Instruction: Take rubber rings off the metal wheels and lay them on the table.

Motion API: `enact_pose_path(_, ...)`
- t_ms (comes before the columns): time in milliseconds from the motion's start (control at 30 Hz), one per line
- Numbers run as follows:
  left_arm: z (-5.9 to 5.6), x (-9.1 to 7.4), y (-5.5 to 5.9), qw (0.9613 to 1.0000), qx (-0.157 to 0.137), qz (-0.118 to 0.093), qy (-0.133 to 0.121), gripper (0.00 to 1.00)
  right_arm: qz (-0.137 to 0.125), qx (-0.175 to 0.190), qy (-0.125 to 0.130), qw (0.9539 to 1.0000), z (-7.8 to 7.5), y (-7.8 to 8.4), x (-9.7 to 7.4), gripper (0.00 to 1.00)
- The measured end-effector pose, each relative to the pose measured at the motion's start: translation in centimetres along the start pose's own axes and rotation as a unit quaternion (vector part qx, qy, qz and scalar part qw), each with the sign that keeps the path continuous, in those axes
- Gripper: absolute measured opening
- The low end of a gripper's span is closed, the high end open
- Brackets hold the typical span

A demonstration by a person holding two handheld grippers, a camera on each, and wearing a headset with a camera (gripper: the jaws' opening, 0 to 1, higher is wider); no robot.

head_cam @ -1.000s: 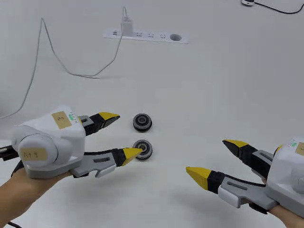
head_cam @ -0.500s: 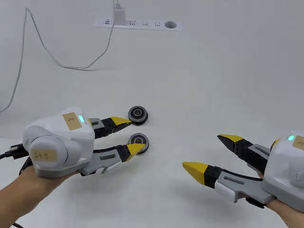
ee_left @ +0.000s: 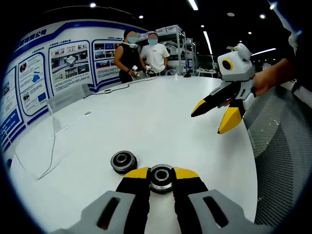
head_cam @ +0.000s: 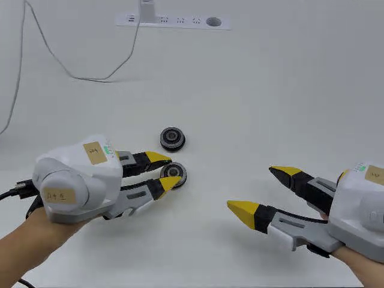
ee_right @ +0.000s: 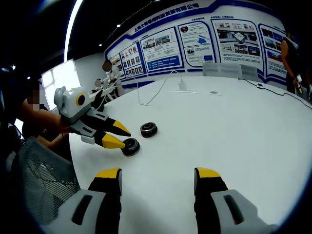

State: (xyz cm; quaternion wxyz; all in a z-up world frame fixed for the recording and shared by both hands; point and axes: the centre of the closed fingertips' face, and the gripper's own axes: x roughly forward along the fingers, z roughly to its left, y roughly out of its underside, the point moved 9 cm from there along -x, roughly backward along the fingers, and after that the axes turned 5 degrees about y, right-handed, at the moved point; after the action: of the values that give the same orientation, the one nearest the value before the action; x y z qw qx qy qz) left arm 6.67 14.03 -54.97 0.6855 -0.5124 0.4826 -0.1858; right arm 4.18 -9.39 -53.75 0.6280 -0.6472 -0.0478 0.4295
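Note:
Two small metal wheels with black rubber rings lie on the white table [head_cam: 252, 102]. The far wheel [head_cam: 172, 138] [ee_left: 123, 161] [ee_right: 148, 129] lies free. The near wheel [head_cam: 176, 173] [ee_left: 162, 178] [ee_right: 130, 146] sits between the yellow tips of my left gripper [head_cam: 169, 170] [ee_left: 162, 174] [ee_right: 124, 139], whose jaws touch it on both sides. My right gripper [head_cam: 252, 188] [ee_right: 158, 172] [ee_left: 208, 123] hovers at the right, wide open with nothing in it, well apart from both wheels.
A white power strip [head_cam: 171, 21] lies at the far edge, and its cable [head_cam: 72, 75] loops over the table's left side. A mesh chair back [ee_left: 282, 156] stands beside the table. Two people [ee_left: 141, 53] stand at its far end.
My left gripper has moved forward and its jaws have narrowed from wide open onto the near wheel. The right gripper has drifted slightly. The head camera has tilted, shifting the whole scene.

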Motion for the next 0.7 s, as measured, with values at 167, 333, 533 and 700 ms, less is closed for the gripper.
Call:
enact_pose_path(167, -0.01, 0.15, 0.17, 1.0000, 0.001, 0.006, 0.002, 0.17, 0.002, 0.002, -0.001, 1.0000, 0.00, 0.09, 0.01, 0.60)
enact_pose_path(333, 0.06, 0.24, 0.42, 0.9999, 0.005, 0.013, 0.006, 0.17, 0.001, 0.003, -0.001, 1.0000, -0.02, 0.05, 0.09, 0.60)
enact_pose_path(533, 0.10, 0.28, 0.32, 0.9999, 0.001, 0.011, 0.010, 0.14, 0.002, 0.004, -0.001, 1.0000, 0.00, 0.08, 0.15, 0.60)
enact_pose_path(700, 0.15, 0.25, 0.32, 0.9997, -0.002, 0.016, 0.016, 0.14, 0.000, 0.005, -0.004, 1.0000, 0.11, -0.03, 0.25, 0.60)
